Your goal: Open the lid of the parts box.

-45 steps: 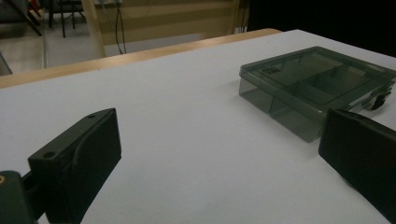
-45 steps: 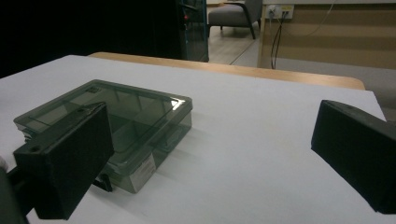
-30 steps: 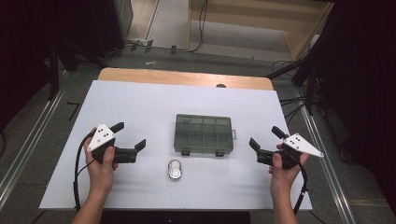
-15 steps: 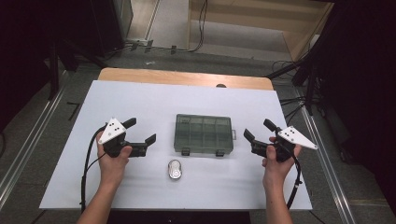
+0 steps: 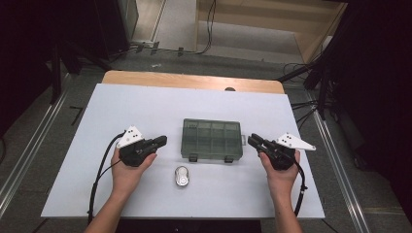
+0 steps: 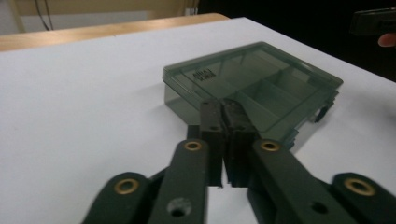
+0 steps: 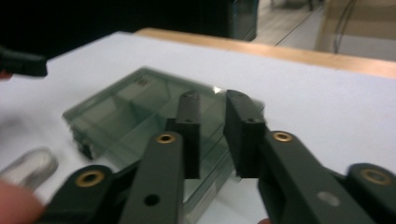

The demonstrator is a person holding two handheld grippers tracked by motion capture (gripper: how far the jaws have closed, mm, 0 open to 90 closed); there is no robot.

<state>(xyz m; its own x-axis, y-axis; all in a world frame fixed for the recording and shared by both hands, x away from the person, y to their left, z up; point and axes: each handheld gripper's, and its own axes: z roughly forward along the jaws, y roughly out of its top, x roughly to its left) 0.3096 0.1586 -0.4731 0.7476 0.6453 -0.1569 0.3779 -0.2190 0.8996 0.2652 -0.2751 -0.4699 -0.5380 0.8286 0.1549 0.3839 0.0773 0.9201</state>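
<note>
A closed, smoky-green clear compartment box (image 5: 212,140) lies at the middle of the white table (image 5: 194,102). My left gripper (image 5: 163,141) is just left of the box and points at it. In the left gripper view its jaws (image 6: 223,109) are pressed together with nothing between them, and their tips are near the box (image 6: 261,84). My right gripper (image 5: 252,140) is just right of the box. In the right gripper view its jaws (image 7: 212,100) stand a narrow gap apart, empty, over the box (image 7: 130,107). A small silvery oval object (image 5: 182,176) lies in front of the box.
The white sheet covers a wooden tabletop whose far edge (image 5: 194,80) shows bare. Metal rails and cables run along the floor on both sides. A dark cable (image 5: 99,170) trails from the left gripper towards the table's front edge.
Both hands moved inward towards the box. The left jaws went from wide open to shut. The right jaws narrowed to a small gap.
</note>
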